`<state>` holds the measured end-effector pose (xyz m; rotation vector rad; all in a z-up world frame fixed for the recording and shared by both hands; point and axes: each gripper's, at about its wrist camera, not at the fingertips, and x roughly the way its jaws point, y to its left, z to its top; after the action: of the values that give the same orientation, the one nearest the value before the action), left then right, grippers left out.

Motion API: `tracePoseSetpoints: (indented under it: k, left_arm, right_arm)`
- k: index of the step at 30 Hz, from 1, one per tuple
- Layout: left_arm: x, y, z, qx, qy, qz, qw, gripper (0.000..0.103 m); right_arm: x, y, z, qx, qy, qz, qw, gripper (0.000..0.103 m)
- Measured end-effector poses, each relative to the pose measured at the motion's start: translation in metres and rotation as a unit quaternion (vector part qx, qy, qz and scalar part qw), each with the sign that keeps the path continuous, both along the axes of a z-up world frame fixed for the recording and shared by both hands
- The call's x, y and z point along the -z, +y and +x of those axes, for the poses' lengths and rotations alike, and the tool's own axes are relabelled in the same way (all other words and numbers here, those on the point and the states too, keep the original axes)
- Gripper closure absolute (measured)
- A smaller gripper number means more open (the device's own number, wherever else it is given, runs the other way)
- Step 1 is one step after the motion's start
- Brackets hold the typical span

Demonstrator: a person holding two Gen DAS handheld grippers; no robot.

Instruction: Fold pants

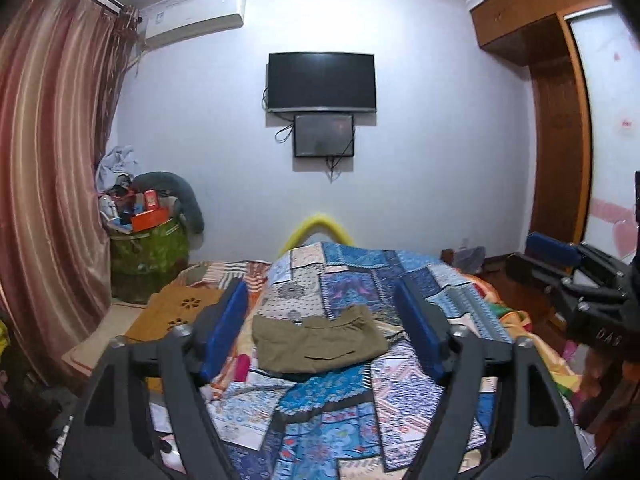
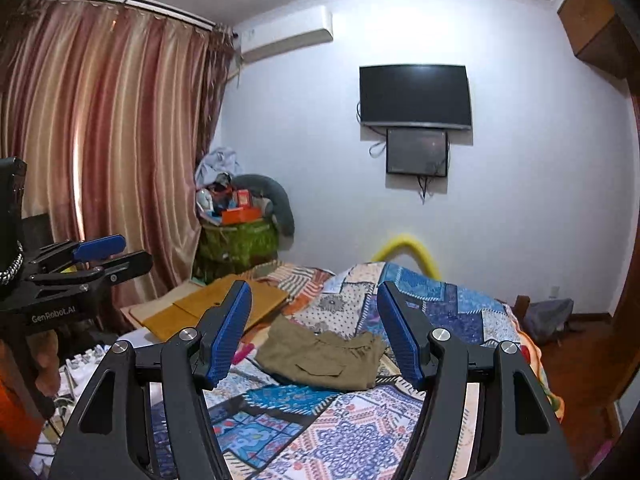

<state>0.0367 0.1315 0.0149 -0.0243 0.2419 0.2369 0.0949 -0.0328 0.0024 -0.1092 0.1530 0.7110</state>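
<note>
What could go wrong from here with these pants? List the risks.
1. The olive pants lie in a folded bundle on the patchwork quilt, which looks rumpled; a pinch could catch quilt fabric along with the pants.
2. A pink object lies right beside the pants on the side of the left gripper and could be dragged or knocked.
3. Both the left gripper and the right gripper are open and off the cloth, so a one-sided grab may undo the fold.

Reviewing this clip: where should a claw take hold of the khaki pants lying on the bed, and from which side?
Probably the near right corner of the khaki pants, coming from the viewer's side with the right claw. The bundle lies flat on the patchwork quilt, and that layered edge faces both open claws, including the left claw.
</note>
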Motion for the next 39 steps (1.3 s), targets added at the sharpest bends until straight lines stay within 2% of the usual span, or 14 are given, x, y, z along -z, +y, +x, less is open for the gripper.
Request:
tracePoseSetpoints:
  k: [2, 5, 10, 22, 39]
  left_arm:
    - [0.002, -0.004, -0.007, 0.0, -0.01, 0.0, 0.9999, 0.01]
    - [0.004, -0.009, -0.016, -0.008, -0.021, 0.002, 0.9997, 0.003]
    - [0.009, -0.015, -0.021, -0.012, -0.022, 0.003, 0.9997, 0.001]
    - [0.015, -0.022, -0.027, -0.013, -0.027, 0.002, 0.9995, 0.0]
    - [0.021, -0.021, -0.024, -0.01, -0.022, -0.004, 0.9997, 0.0]
  right_arm:
    - [0.003, 0.0, -0.008, 0.002, -0.007, 0.003, 1.0, 0.04]
    - [0.005, -0.001, -0.016, 0.005, -0.015, 0.012, 1.0, 0.014]
    - [0.006, -0.002, -0.022, 0.011, -0.011, 0.023, 1.0, 0.0]
    - [0.015, -0.012, -0.026, 0.022, 0.013, 0.041, 0.999, 0.0]
    - [0.016, -0.016, -0.033, 0.03, 0.014, 0.034, 0.999, 0.0]
